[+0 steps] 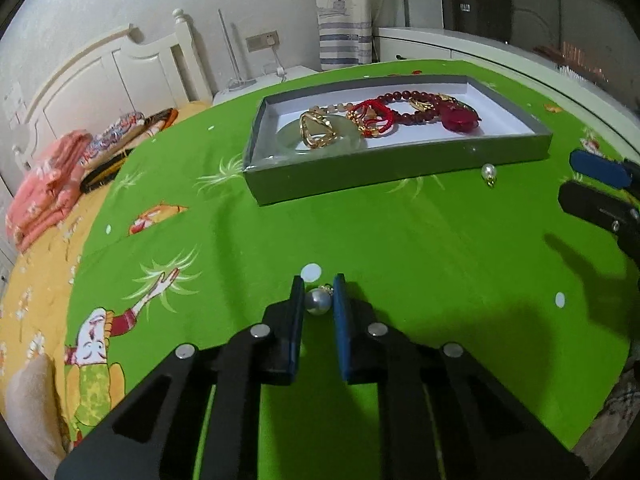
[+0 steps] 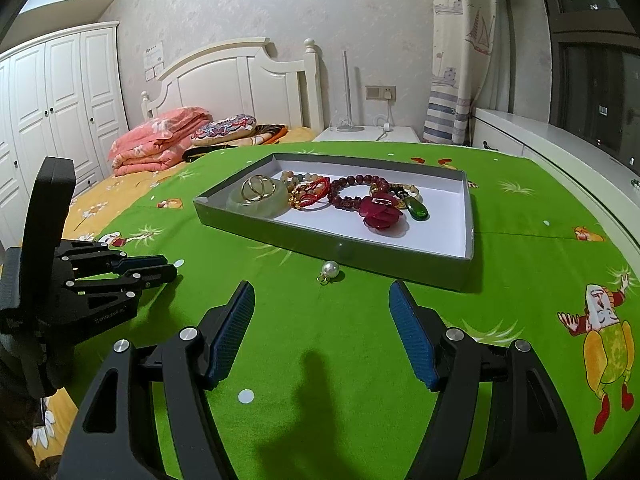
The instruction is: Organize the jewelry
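My left gripper (image 1: 318,284) is shut on a pearl earring (image 1: 318,301) low over the green cloth, well short of the grey tray (image 1: 400,168). A second pearl earring (image 2: 331,269) with a gold hook lies on the cloth just before the tray's front wall (image 2: 320,240). Close behind that pearl, my right gripper (image 2: 321,286) stands open with nothing between its fingers. The tray holds a jade bangle (image 2: 258,199) with gold rings on it, a dark red bead bracelet (image 2: 354,192), a red flower brooch (image 2: 380,212) and a green pendant (image 2: 418,210). In the right wrist view the left gripper (image 2: 170,265) sits at the far left.
The green cartoon-print cloth (image 2: 520,280) covers the table. A bed with folded pink bedding (image 2: 156,140) lies beyond the table's left edge, and a white cabinet (image 2: 560,140) runs along the right. The right gripper (image 1: 568,180) shows at the left wrist view's right edge.
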The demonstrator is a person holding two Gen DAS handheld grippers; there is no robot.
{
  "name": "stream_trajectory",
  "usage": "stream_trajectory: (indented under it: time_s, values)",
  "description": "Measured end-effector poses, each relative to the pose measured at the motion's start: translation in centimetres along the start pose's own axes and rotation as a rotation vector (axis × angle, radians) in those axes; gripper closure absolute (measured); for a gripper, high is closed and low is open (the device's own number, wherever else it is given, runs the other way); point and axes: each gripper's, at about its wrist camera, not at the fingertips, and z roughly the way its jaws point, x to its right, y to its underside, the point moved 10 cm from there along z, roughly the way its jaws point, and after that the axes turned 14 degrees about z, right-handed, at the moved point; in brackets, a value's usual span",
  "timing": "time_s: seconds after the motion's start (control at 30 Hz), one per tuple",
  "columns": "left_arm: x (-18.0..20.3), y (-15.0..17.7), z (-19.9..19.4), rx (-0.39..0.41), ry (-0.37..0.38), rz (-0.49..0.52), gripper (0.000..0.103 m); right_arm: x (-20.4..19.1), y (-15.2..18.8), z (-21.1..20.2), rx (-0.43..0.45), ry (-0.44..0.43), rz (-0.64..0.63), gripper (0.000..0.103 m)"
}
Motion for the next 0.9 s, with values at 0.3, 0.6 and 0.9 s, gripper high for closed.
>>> stream_trajectory:
  time_s: [0.3,0.6,0.9]
  values:
    - [-2.2,-0.2,-2.5,0.122,-0.06,-0.117,0.089,0.0,0.1,0.5,-0.025,0.034,-0.014,0.037]
    - [-3.9,0.1,-3.8,0.168,-0.09,-0.203,0.089,-0.9,-1.2,2.5,-0.094,0.066,-0.018,0.043]
    - [-3.9,0.0,-4.3,0.202,-0.068,-0.216,0.089,-1.0,-0.4,6.1,-0.194,0.139,0.02,0.06]
